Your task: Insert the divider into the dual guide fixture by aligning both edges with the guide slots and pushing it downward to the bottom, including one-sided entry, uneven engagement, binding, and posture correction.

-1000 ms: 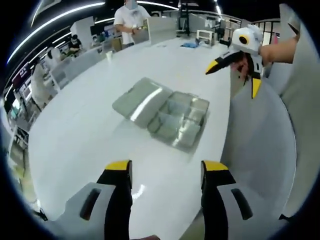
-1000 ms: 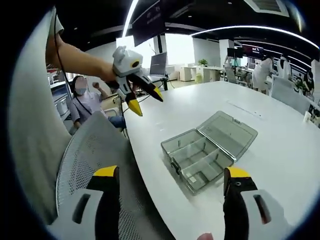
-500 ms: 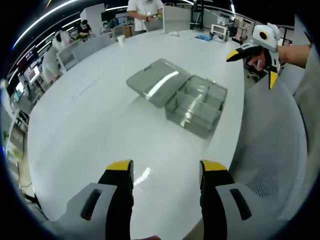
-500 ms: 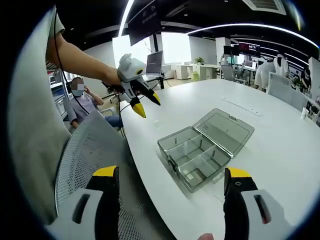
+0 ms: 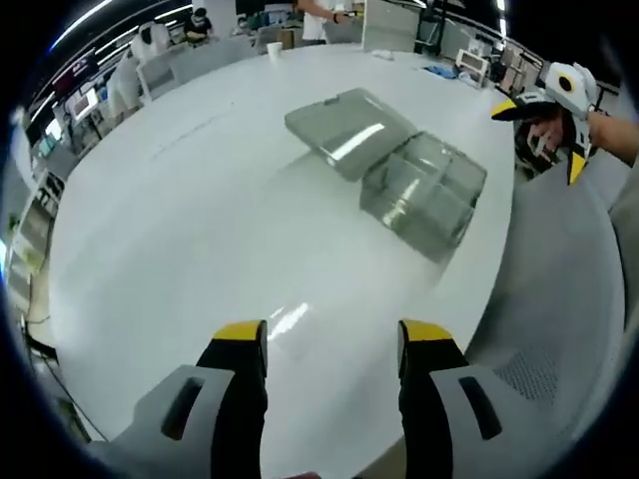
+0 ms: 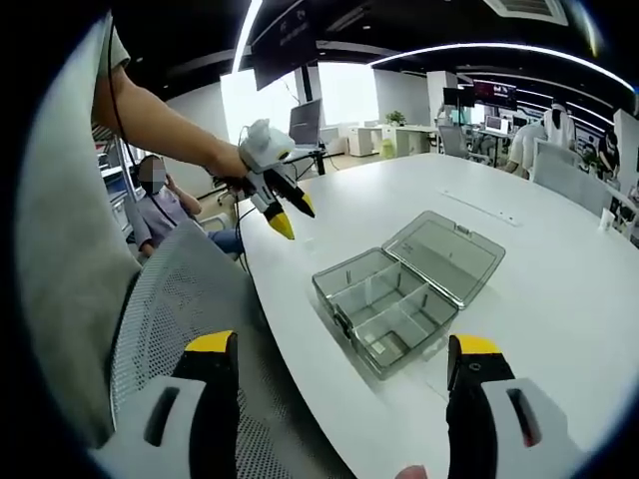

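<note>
The clear fixture box (image 6: 404, 302) sits lid-open on the counter (image 5: 200, 220), ready for loading. Both the left gripper (image 5: 324, 344) and right gripper (image 6: 339, 359) hover short of the box, jaws apart and empty; the divider cannot be made out.

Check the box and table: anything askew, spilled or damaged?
Nothing stands out. The clear compartment box sits flat on the white table, its lid open and laid back. No spill or damage visible. Both grippers, left and right, are open and empty.

White table (image 5: 180, 220), mesh chair (image 6: 190, 299), seated person (image 6: 165, 205).
</note>
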Demonstrator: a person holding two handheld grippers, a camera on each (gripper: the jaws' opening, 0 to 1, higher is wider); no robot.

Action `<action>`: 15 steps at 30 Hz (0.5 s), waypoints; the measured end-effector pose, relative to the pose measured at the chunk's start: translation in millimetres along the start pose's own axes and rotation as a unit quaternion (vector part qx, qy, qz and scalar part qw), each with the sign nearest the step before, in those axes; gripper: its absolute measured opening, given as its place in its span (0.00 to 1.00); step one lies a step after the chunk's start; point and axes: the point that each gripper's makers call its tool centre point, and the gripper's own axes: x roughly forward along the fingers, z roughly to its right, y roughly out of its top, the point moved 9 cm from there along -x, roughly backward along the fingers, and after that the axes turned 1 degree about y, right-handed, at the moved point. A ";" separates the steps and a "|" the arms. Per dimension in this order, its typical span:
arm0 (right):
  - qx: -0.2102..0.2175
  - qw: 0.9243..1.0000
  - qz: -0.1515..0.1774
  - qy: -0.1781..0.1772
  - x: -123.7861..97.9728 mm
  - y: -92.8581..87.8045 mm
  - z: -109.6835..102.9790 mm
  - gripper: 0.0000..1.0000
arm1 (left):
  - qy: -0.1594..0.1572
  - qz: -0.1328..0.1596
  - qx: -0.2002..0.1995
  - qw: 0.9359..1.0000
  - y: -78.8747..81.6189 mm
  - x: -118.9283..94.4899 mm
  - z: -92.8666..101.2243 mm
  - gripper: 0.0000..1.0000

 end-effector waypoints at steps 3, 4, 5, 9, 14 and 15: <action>0.001 1.000 0.000 0.001 0.5 0.3 0.5 0.85 | 0.003 -0.006 -0.036 0.999 -2.1 4.2 -1.9 0.50; 0.001 1.000 -0.001 0.001 0.7 0.1 0.6 0.85 | 0.002 -0.006 -0.054 0.999 -2.7 5.2 -1.8 0.50; 0.002 1.000 -0.002 0.001 0.9 -0.1 0.7 0.85 | 0.005 -0.010 -0.070 0.997 -3.7 6.1 -3.7 0.50; 0.003 1.000 -0.002 0.002 1.2 0.1 1.5 0.85 | 0.015 -0.021 -0.083 0.996 -4.1 8.8 -6.9 0.50; 0.003 1.000 -0.003 0.003 0.7 0.3 2.9 0.85 | 0.024 -0.031 -0.112 0.993 -2.8 13.1 -9.4 0.49; 0.004 1.000 -0.003 0.003 0.6 0.3 3.3 0.85 | 0.026 -0.034 -0.120 0.992 -3.1 14.2 -10.2 0.49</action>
